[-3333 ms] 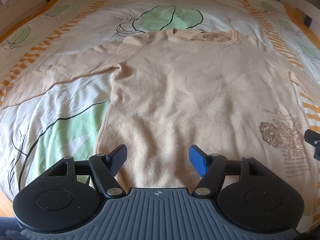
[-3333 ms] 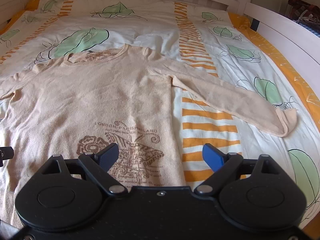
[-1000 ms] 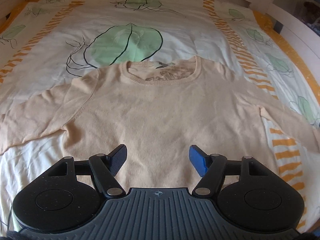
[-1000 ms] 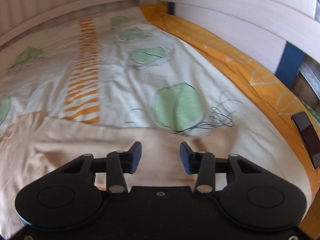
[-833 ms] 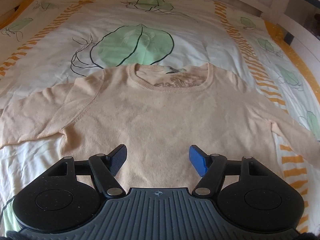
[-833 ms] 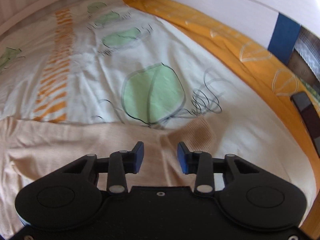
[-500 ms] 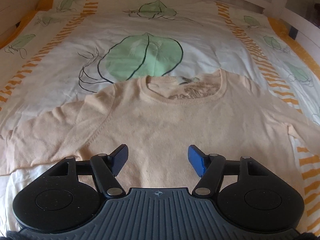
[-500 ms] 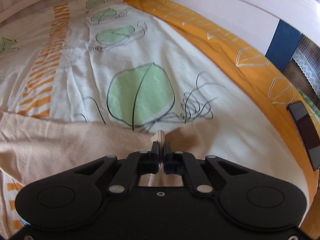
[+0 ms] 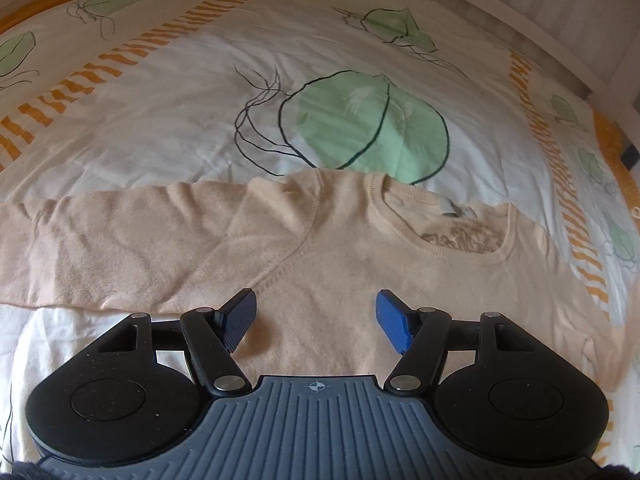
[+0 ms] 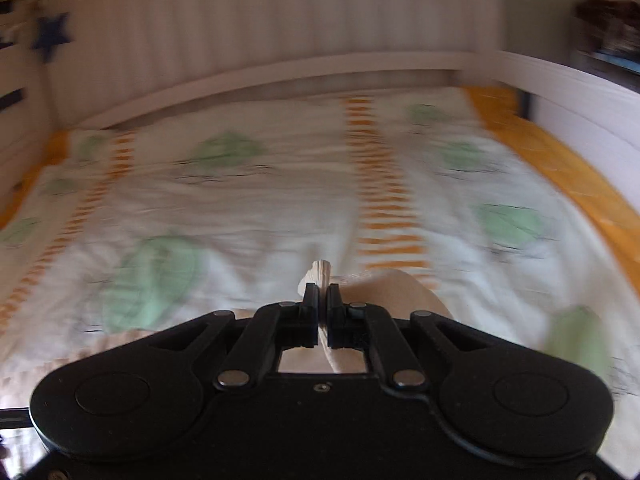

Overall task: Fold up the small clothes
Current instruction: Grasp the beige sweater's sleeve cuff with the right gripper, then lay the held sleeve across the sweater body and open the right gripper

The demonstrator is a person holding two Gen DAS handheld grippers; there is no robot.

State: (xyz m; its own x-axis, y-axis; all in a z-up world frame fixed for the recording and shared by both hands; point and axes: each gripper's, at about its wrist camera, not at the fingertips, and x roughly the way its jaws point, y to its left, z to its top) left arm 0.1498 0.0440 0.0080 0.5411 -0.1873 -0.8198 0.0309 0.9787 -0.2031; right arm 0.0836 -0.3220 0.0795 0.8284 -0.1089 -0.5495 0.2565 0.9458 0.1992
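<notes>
A cream long-sleeved sweater point(image 9: 360, 280) lies flat on the bed, neckline point(image 9: 452, 232) to the right, its left sleeve point(image 9: 100, 252) stretched out to the left. My left gripper point(image 9: 316, 316) is open and empty, hovering over the sweater's left shoulder and chest. My right gripper point(image 10: 322, 300) is shut on the cuff of the sweater's right sleeve point(image 10: 320, 274), lifted off the bed, with the sleeve point(image 10: 392, 292) hanging below it. The right wrist view is motion-blurred.
The bed cover point(image 9: 200, 100) is white with green leaf prints and orange striped bands. A white bed frame point(image 10: 280, 76) runs along the far edge and a white side rail point(image 10: 580, 84) on the right, with an orange border strip point(image 10: 560, 168) below it.
My right gripper closed on the sleeve cuff and has lifted and swung it back toward the sweater. My left gripper drifted left, toward the left shoulder and sleeve, staying open.
</notes>
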